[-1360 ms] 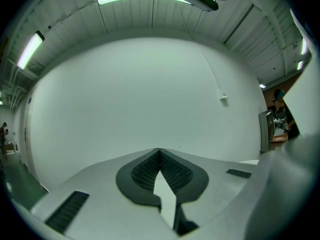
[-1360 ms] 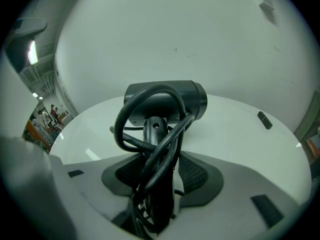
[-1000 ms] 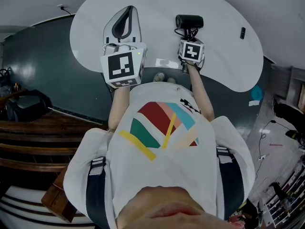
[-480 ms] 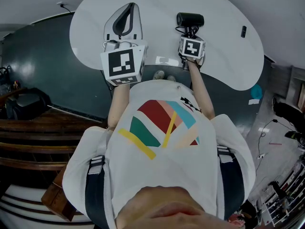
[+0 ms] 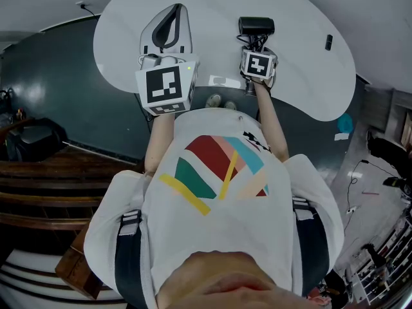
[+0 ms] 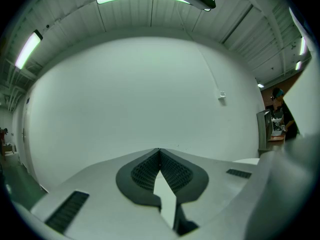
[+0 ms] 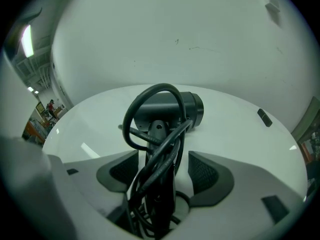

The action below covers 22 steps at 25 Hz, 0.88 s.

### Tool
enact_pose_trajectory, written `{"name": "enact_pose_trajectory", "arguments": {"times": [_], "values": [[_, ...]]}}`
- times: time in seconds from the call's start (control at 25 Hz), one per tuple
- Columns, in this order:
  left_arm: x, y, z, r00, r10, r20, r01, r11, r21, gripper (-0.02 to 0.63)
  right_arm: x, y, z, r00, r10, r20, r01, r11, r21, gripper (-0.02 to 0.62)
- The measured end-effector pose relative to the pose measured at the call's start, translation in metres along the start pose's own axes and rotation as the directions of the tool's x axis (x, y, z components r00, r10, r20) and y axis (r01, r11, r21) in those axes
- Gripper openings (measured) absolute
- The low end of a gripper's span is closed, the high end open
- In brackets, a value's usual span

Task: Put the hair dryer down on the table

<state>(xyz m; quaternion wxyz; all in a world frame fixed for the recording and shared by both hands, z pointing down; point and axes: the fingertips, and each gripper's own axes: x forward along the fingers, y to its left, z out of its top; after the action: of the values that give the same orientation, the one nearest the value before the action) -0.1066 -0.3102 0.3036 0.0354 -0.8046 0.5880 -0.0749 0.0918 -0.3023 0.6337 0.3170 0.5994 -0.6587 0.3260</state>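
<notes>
A black hair dryer lies on the white oval table, its barrel pointing right and its black cord looped round the handle. My right gripper points down at it. Its jaws have just been opening and now stand wide on either side of the handle and cord, and the dark pads are clear of them. My left gripper is held level over the table's left part, shut with nothing in it, and its tips meet.
A small dark flat object lies on the table to the right of the dryer, also in the right gripper view. Dark floor surrounds the table. Wooden steps and a black bag are at the left.
</notes>
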Motion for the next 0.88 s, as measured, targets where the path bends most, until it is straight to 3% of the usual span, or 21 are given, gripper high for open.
{"name": "enact_pose_trajectory", "arguments": {"times": [0.52,0.72,0.88], "values": [[-0.002,-0.01,0.001,0.999,-0.033,0.006,0.033,0.999,-0.009,0.014,-0.031,0.003,0.015,0.996,0.019,0.083,-0.019,1.0,-0.004,0.31],[-0.002,-0.017,-0.006,0.998,-0.058,-0.003,0.058,0.998,-0.026,0.014,-0.064,0.002,0.033,0.985,0.029,0.17,-0.033,0.999,0.019,0.31],[-0.004,-0.022,-0.007,0.997,-0.072,-0.003,0.072,0.996,-0.049,0.014,-0.107,-0.004,0.067,0.952,0.007,0.305,-0.021,0.999,0.044,0.31]]}}
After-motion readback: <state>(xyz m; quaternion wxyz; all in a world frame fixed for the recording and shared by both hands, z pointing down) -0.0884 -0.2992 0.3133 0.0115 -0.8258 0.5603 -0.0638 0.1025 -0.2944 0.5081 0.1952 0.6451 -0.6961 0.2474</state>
